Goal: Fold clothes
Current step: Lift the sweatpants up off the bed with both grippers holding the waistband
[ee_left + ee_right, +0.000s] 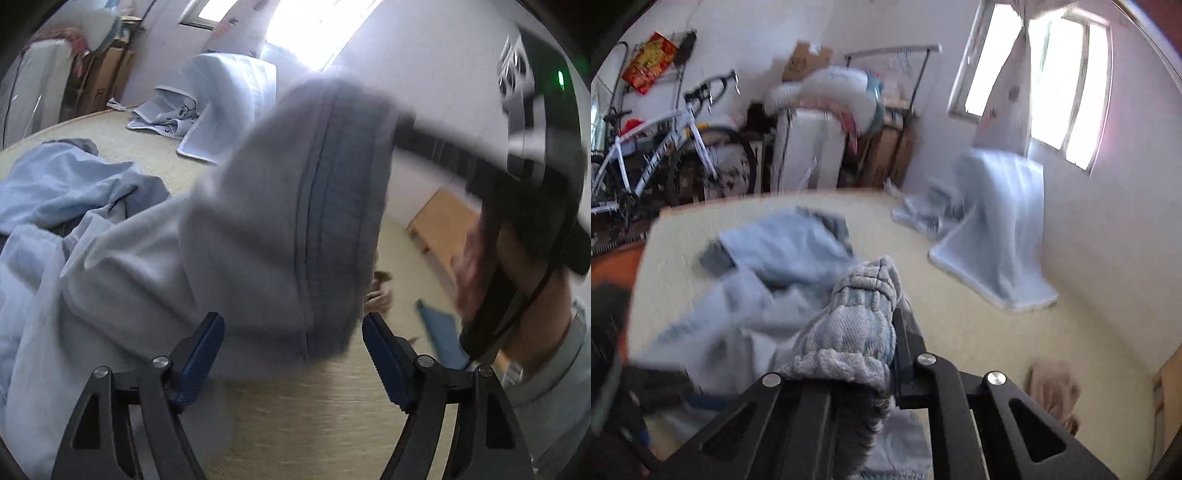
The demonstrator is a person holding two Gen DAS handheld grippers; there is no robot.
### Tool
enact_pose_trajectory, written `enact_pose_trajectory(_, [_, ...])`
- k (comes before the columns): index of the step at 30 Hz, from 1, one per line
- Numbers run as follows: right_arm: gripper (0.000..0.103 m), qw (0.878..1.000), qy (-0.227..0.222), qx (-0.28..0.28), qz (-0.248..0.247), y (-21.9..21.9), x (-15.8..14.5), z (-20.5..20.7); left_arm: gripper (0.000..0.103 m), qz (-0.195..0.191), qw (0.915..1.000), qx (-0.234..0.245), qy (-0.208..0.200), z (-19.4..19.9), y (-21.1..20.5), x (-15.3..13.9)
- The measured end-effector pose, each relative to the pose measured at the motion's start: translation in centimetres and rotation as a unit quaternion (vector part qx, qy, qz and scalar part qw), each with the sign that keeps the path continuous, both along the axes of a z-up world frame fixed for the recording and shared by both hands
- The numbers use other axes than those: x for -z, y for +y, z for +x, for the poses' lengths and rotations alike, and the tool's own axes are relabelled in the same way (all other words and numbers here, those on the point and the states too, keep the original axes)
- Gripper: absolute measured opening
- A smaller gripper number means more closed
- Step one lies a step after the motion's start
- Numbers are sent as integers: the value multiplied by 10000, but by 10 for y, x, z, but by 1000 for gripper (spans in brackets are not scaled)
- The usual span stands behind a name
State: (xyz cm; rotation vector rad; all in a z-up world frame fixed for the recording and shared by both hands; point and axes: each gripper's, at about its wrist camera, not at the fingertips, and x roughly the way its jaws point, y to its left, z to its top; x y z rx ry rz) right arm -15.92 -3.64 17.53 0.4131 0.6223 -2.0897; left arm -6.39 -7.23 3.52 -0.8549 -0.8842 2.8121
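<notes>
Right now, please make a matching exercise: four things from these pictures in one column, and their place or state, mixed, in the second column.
Things:
1. left gripper
2. right gripper
3. bicycle
4. light blue blanket

Places or states:
A. leans by the far wall
B. shut on the ribbed cuff of the pale blue garment
C. open, nothing pressed between its fingers
D. draped from the wall under the window down onto the bed

Pairs: 1-C, 2-B, 3-A, 4-D
</notes>
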Motion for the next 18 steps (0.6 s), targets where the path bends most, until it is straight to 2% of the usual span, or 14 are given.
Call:
enact_pose_trajectory(2, [5, 9998, 155, -154, -44, -6, -31, 15, 81, 207, 9996, -51, 190, 19, 5, -7])
enact_pose_trajectory(7, [5, 9978, 456, -481, 29, -24, -89, 56, 82, 130, 9975, -248, 643, 61, 19, -22])
enact_pose_trajectory(10, [5, 9967, 561, -585, -2, -28, -114, 76, 82, 523, 9971, -352, 431, 70, 14, -14])
enact_pose_trajectory(13, [5, 9957, 639, -662, -48, -33, -136, 99, 82, 1077, 9932, -378, 220, 79, 15, 0])
enact_pose_trajectory(18, [5, 9931, 814, -847, 46, -43, -160, 137, 83, 1771, 9828, -190, 490, 89, 24, -3])
